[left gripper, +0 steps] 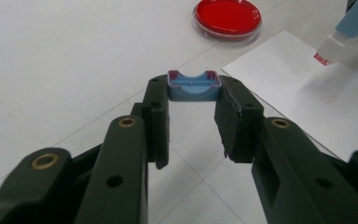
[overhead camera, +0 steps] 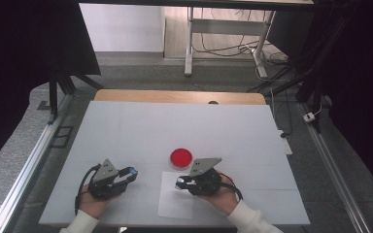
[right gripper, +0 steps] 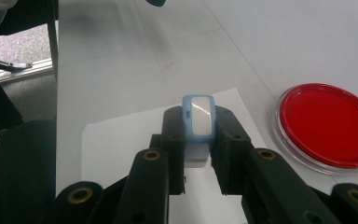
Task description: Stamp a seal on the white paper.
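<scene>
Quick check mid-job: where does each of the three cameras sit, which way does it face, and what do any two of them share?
High view: above the near table edge, facing forward and down; both hands, left gripper, right gripper.
Left gripper view: rides that gripper, jaws clamping a blue cap.
Right gripper view: rides that gripper, gripping a blue stamp.
Shared: red dish and white paper.

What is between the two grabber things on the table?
In the high view, between left gripper and right gripper lies bare table, then the white paper's edge.
</scene>
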